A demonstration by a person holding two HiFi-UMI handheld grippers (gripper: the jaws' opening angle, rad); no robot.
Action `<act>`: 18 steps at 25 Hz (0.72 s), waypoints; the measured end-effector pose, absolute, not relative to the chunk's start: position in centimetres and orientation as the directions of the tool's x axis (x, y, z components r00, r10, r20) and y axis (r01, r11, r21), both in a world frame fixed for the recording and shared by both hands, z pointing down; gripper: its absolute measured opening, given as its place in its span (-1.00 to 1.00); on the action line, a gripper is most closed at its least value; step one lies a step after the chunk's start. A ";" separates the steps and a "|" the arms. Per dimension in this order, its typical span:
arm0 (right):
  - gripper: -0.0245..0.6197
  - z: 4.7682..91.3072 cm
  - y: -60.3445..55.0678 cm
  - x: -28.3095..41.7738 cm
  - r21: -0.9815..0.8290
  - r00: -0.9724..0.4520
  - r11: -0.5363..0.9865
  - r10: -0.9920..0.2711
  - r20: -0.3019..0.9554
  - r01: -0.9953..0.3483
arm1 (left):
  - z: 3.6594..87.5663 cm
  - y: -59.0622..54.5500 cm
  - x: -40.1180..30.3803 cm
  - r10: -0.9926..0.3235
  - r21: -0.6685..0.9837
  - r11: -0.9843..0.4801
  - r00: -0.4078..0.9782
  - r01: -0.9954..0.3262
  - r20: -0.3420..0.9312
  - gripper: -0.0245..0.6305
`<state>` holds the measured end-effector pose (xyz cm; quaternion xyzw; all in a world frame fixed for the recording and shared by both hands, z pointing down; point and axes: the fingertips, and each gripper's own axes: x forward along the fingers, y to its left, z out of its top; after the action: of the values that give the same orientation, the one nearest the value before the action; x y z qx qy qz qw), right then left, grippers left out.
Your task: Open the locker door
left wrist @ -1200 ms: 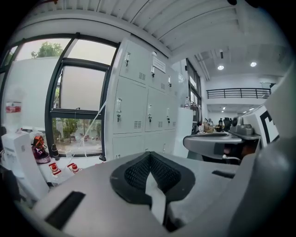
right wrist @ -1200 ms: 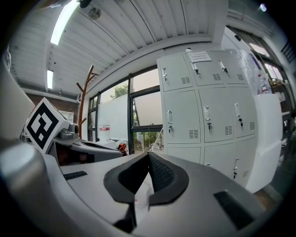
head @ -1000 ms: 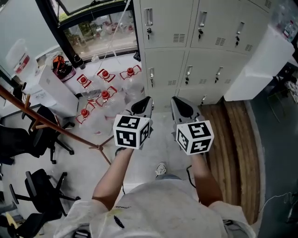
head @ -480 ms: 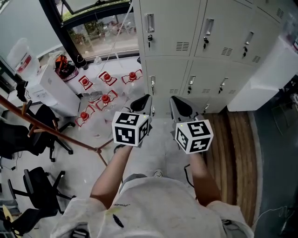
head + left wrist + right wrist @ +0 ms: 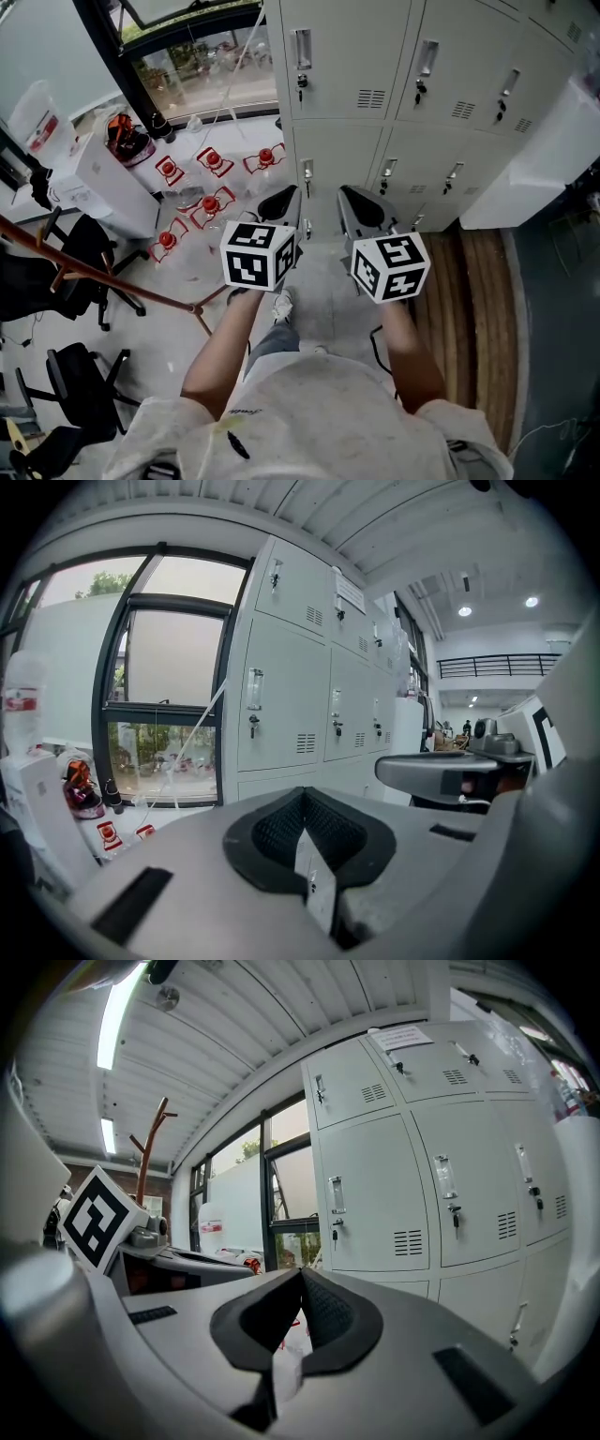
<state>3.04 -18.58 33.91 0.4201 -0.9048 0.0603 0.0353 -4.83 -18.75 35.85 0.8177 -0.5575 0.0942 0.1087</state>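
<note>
Left gripper point(image 5: 281, 201) and right gripper point(image 5: 362, 203) face the lockers point(image 5: 349, 52), both sets of fingers closed together, holding nothing

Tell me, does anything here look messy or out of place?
Only mildly: clear jugs with red caps stand loosely scattered on the floor by the window, left of the lockers. I see nothing spilled or broken, and every visible locker door looks shut.

The head view looks steeply down from above the person point(image 5: 309, 412), lockers point(image 5: 347, 56) at 12 o'clock. Both gripper views look nearly level toward them from nearby; all three share lockers and window point(image 5: 202, 70).
</note>
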 end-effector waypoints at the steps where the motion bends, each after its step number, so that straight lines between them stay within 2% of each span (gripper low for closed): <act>1: -0.91 33.9 -19.2 2.8 -0.075 -0.645 0.641 -0.755 0.115 -0.764 | 35.9 -19.4 -4.9 -0.890 0.075 -0.358 0.365 -0.931 0.274 -0.91; 18: -0.91 30.8 -31.6 -3.2 -0.029 -0.626 0.626 -0.777 0.067 -0.780 | 33.7 -32.6 -9.6 -0.880 0.069 -0.413 0.417 -0.908 0.228 -0.91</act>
<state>-3.20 -31.61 30.82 0.4318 -0.9012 0.0274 0.0242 -9.60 -32.64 33.71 0.8368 -0.5342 0.0779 0.0911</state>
